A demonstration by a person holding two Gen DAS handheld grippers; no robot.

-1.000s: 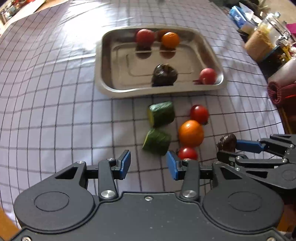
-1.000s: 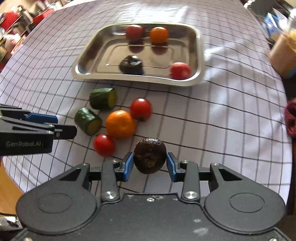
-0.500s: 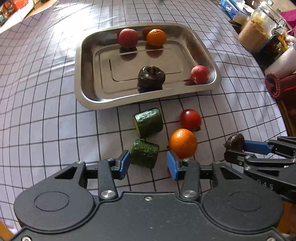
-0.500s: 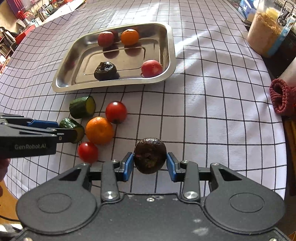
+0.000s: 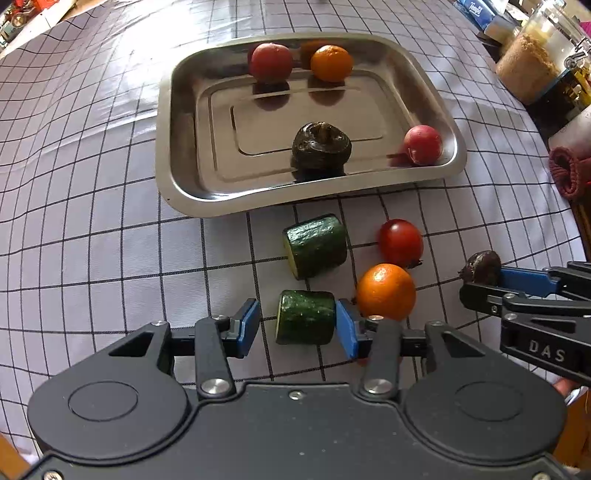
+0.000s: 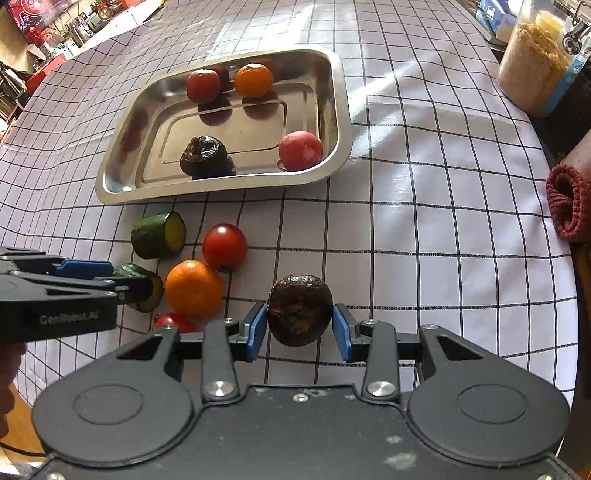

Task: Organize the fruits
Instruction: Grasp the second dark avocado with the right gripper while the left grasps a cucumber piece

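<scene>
My left gripper points down at the checked cloth, its jaws opening around a green cucumber piece. The right pad touches that piece and the left pad stands clear of it. My right gripper is shut on a dark wrinkled fruit, held above the cloth. Beside the left gripper lie an orange, a red tomato, a second cucumber piece and a smaller tomato, half hidden. The steel tray beyond holds two red fruits, an orange and another dark fruit.
A jar of brown granules and a rolled red cloth stand past the table's right edge. A blue packet lies at the far right. A hand holds the left gripper at the lower left edge.
The left gripper has come forward and down until the near cucumber piece sits between its jaws. The right gripper has rolled a little, the dark fruit still in its grip.
</scene>
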